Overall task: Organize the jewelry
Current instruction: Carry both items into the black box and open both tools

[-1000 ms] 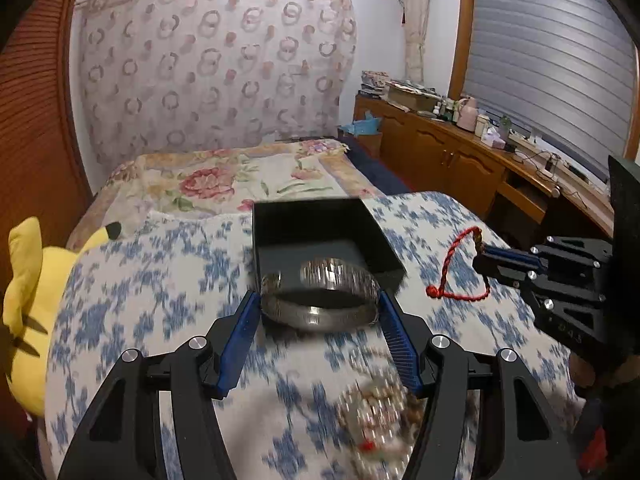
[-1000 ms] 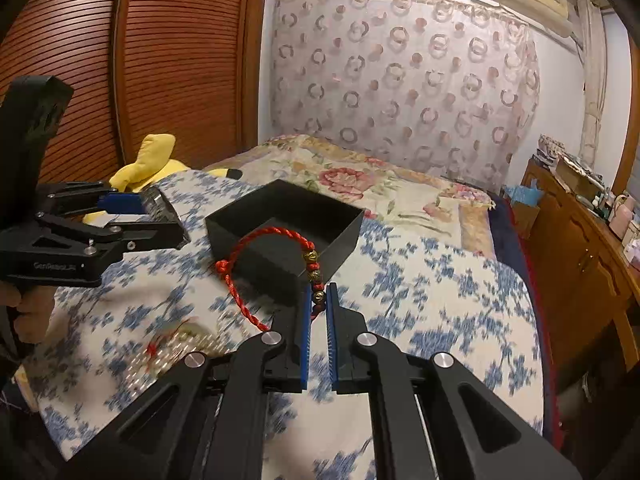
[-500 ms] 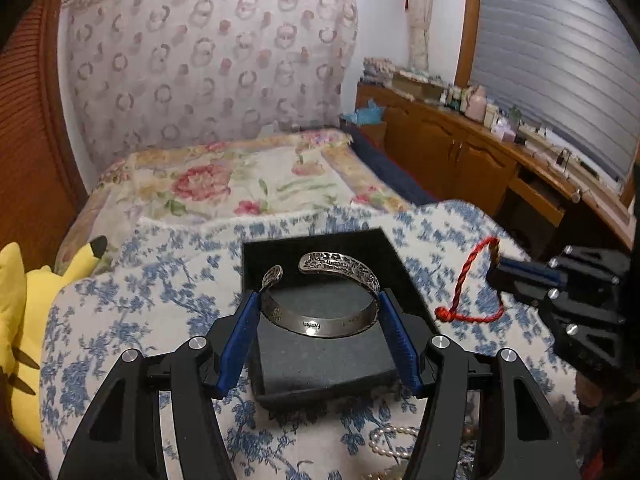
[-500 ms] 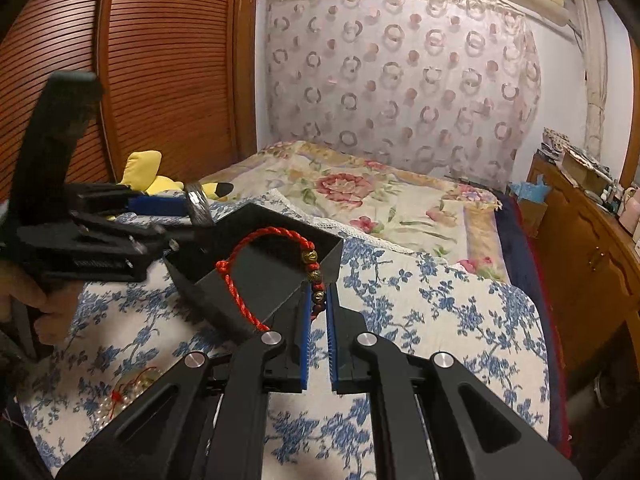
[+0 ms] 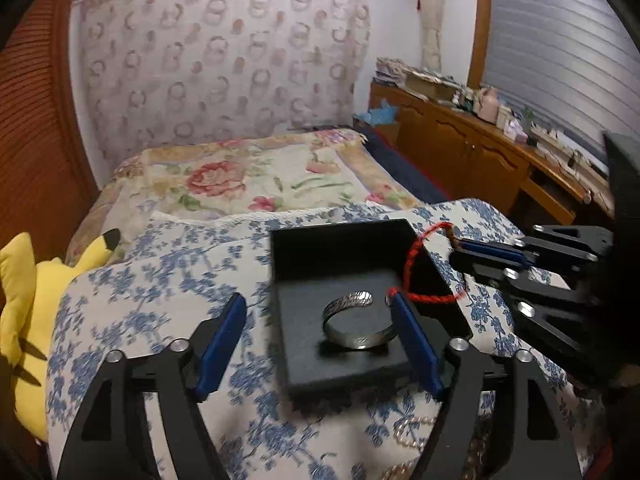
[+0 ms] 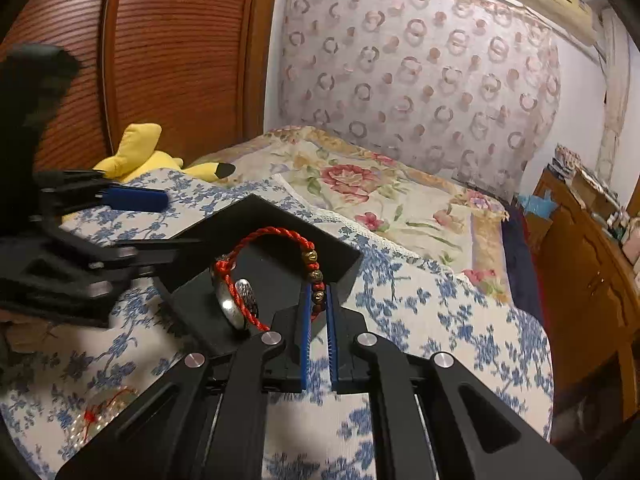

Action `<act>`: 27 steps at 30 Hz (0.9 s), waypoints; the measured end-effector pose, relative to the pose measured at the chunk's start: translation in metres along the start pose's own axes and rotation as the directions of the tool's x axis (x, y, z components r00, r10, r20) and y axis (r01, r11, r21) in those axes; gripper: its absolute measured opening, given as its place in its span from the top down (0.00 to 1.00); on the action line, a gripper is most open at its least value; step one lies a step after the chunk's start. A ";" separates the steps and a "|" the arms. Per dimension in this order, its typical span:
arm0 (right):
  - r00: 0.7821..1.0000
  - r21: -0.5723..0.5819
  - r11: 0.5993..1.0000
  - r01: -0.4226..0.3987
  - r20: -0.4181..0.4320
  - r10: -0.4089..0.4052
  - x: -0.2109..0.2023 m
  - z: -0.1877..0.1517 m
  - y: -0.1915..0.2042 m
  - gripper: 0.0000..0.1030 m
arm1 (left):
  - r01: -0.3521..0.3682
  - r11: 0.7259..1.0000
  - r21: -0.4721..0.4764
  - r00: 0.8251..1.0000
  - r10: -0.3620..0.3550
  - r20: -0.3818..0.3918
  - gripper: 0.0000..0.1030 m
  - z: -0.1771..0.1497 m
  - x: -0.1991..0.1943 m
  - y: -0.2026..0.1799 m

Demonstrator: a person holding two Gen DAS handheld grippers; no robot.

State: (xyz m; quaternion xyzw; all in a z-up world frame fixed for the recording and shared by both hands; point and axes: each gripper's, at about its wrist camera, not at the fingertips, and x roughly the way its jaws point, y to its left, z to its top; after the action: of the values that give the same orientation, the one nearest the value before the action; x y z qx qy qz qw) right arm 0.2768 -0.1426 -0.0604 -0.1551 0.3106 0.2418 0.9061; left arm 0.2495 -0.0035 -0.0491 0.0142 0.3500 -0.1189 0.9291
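A black open box (image 5: 340, 236) sits on the blue-flowered cloth. A silver bangle (image 5: 352, 338) lies on the box floor, close to my left gripper's right pad and far from the left pad. The left gripper (image 5: 318, 302) is opening, its jaws spread wide astride the box's near left corner, and it grips nothing. My right gripper (image 6: 319, 294) is shut on a red cord bracelet (image 6: 272, 234) by its dark and gold beads. The red loop hangs over the box (image 6: 256, 208), above the bangle (image 6: 230, 308). In the left wrist view the red bracelet (image 5: 412, 252) crosses the box's right wall.
A yellow plush toy (image 5: 24, 300) lies at the left edge of the flowered cloth (image 5: 160, 288). Pearl strands and other jewelry (image 5: 412, 432) lie near the front. A flowered bedspread (image 5: 248, 180) stretches behind, and a wooden cabinet (image 5: 480, 160) runs along the right wall.
The left gripper carried the bangle over the box, then spread its jaws and left it on the box floor. The right gripper brought the red bracelet leftward over the box.
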 end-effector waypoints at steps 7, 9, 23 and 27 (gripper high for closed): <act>0.999 -0.002 1.000 0.030 -0.041 -0.030 0.027 0.013 0.004 0.92 | -0.022 1.000 -0.021 1.000 0.023 0.021 0.25 -0.024 -0.029 0.020; 0.998 -0.001 0.999 0.033 -0.044 -0.033 0.030 0.016 0.005 0.92 | -0.022 0.999 -0.026 0.999 0.023 0.025 0.25 -0.027 -0.035 0.023; 0.993 -0.010 0.997 0.075 -0.091 -0.075 0.044 0.020 0.005 0.83 | -0.025 0.999 -0.039 0.999 0.026 0.034 0.21 -0.047 -0.053 0.025; 0.997 0.008 0.998 0.058 -0.060 -0.058 0.031 0.017 0.005 0.50 | -0.026 0.999 -0.036 0.999 0.027 0.026 0.21 -0.054 -0.053 0.022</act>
State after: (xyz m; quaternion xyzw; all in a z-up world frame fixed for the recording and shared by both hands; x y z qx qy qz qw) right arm 0.3034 -0.1210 -0.0680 -0.1669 0.3342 0.2091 0.9038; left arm 0.1809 0.0349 -0.0561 0.0005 0.3395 -0.1006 0.9352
